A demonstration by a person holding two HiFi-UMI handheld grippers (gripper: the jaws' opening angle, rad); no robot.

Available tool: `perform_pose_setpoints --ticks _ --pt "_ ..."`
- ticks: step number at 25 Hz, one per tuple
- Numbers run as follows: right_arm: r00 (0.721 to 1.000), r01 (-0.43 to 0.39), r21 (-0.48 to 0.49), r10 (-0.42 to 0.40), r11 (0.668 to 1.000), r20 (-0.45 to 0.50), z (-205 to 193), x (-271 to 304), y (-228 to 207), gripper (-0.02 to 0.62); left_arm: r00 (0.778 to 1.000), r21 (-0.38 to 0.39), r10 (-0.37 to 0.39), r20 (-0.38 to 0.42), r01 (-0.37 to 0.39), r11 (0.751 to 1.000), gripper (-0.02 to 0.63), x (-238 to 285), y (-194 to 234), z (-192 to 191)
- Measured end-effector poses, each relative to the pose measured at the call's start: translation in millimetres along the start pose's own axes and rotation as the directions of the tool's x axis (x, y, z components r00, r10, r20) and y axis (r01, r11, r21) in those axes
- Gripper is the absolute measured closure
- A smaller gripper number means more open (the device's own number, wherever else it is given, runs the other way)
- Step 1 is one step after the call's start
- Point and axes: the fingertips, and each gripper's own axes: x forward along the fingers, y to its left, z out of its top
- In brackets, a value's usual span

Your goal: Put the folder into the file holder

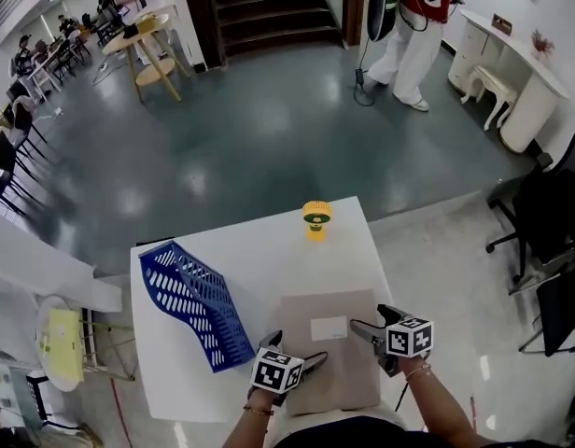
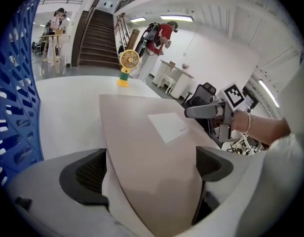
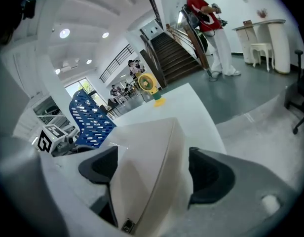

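my left tool (image 1: 313, 362) and my right tool (image 1: 364, 329) each clench the beige folder (image 1: 329, 353) at the white surface's (image 1: 259, 250) near edge. the blue file holder (image 1: 196, 301) stands to its left, apart.

A yellow fan (image 1: 315, 219) stands near the tabletop's (image 1: 269, 259) far edge; stairs (image 1: 269, 7) rise beyond the floor.
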Motion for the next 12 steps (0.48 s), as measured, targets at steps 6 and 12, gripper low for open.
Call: perform_pose_setpoints --ticks 6,12 --pt "0.998 -0.052 0.097 0.054 0.994 -0.018 -2.2 14.9 -7.4 0.149 0.999 -0.093 -0.039 0.03 0.041 0.995 0.049 8.7 7.4 11.8" --pt "0.994 -0.107 0.135 0.106 0.985 0.014 8.2 23.5 -3.8 0.147 0.999 -0.106 -0.005 0.052 0.01 0.994 0.049 15.6 12.6 15.2"
